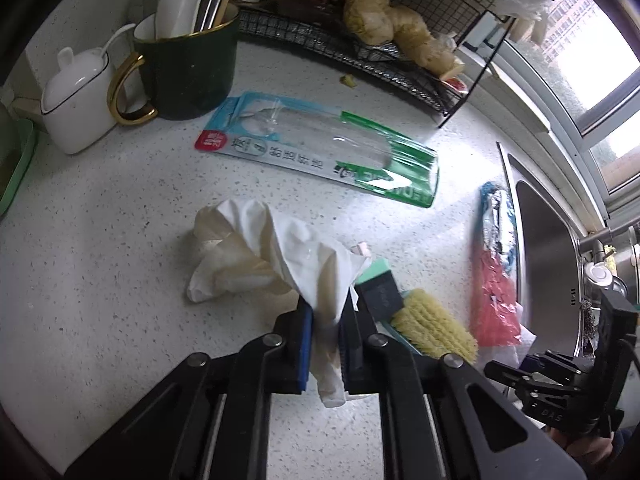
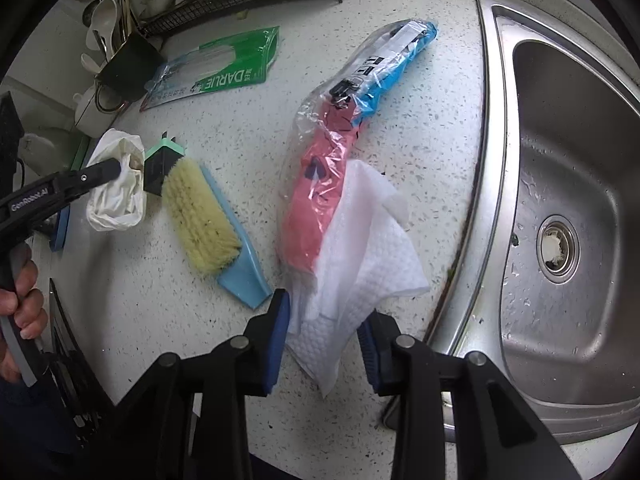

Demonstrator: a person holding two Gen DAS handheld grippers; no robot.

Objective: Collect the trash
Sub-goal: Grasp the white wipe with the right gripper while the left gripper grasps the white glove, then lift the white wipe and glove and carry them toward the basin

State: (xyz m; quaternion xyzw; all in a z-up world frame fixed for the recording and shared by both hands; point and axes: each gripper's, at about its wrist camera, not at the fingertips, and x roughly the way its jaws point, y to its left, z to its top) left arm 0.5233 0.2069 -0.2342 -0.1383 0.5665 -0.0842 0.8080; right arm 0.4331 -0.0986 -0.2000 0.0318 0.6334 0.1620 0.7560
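My left gripper (image 1: 326, 320) is shut on a crumpled white tissue (image 1: 256, 252), which rests on the speckled counter; it also shows in the right wrist view (image 2: 116, 184). My right gripper (image 2: 324, 320) is open, its jaws either side of a white paper towel (image 2: 360, 256) that lies over the end of a red and blue plastic wrapper (image 2: 340, 128). The wrapper also shows at the right of the left wrist view (image 1: 494, 264). A green and blue toothbrush package (image 1: 320, 148) lies flat further back, and also shows in the right wrist view (image 2: 216, 68).
A yellow-bristled brush with a blue handle (image 2: 208, 220) lies between the grippers. A steel sink (image 2: 560, 200) is on the right. A dark mug of utensils (image 1: 188, 64), a white sugar pot (image 1: 76, 100) and a black wire rack (image 1: 360, 40) stand at the back.
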